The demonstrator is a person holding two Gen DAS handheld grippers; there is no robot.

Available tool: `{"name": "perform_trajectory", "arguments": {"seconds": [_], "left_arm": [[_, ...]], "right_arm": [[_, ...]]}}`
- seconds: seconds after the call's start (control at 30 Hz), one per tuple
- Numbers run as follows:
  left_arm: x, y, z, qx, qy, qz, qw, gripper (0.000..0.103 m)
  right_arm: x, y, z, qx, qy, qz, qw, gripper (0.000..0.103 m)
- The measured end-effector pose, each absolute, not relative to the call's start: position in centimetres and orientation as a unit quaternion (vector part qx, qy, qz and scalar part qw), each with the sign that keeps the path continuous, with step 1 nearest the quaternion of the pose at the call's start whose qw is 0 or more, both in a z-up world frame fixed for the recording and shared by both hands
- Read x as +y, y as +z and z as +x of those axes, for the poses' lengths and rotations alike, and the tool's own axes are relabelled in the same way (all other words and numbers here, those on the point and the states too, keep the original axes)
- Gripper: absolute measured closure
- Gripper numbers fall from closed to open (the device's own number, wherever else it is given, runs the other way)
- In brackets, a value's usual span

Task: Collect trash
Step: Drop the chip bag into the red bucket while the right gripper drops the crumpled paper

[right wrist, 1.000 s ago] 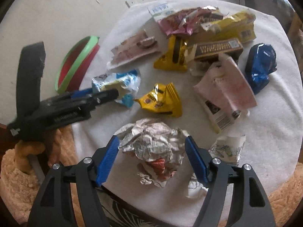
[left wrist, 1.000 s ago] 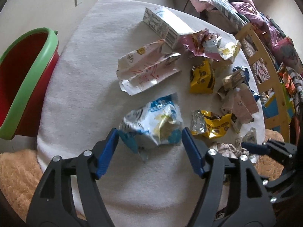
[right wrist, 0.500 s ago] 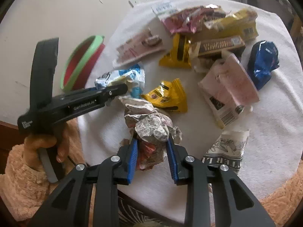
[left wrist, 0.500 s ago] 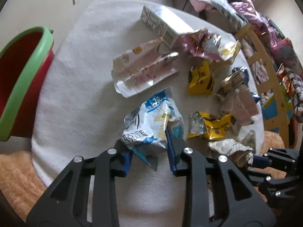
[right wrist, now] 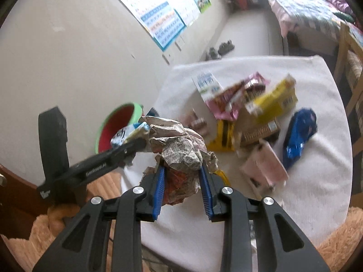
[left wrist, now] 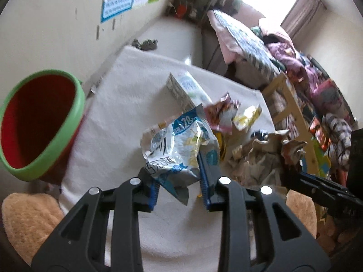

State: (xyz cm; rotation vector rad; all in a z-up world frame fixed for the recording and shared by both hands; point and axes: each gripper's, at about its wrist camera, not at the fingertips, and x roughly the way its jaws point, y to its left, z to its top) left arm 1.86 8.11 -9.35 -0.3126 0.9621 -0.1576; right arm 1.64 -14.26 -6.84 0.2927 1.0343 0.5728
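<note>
We find the left gripper (left wrist: pixel 179 181) clamped on a crumpled white-and-blue foil snack bag (left wrist: pixel 179 149), its blue pads pressing the bag's lower part; the bag hangs clear above the white towel-covered round table (left wrist: pixel 109 122). The right gripper (right wrist: pixel 182 181) is clamped likewise on a crumpled ball of grey printed paper with a red-orange wrapper inside (right wrist: pixel 181 149), also held off the cloth.

In the right wrist view we see the left gripper (right wrist: pixel 127 146) just left of the paper ball, its bag in front of the red bucket with a green rim (right wrist: pixel 118 124). That bucket (left wrist: pixel 38 122) stands off the table's left edge, beside the wall.

Remaining on the table we note a white carton (left wrist: pixel 185 90), a pink foil wrapper (right wrist: pixel 236 95), a yellow box (right wrist: pixel 274 99), a small yellow packet (right wrist: pixel 223 138), a crumpled blue bag (right wrist: pixel 299 133) and a pale pink packet (right wrist: pixel 265 165). Motion blur prevents finer identification.
</note>
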Motion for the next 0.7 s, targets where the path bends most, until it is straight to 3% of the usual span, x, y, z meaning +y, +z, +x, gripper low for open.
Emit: {"name": "perform_trajectory", "arguments": {"seconds": [0.7], "left_arm": [[19.8, -5.8, -0.7, 0.365, 0.081, -0.201, 0.905, 0.074]], "right_arm": [[-2.1, -4.3, 5.1, 0.457, 0.338, 0.077, 0.819, 0.074]]}}
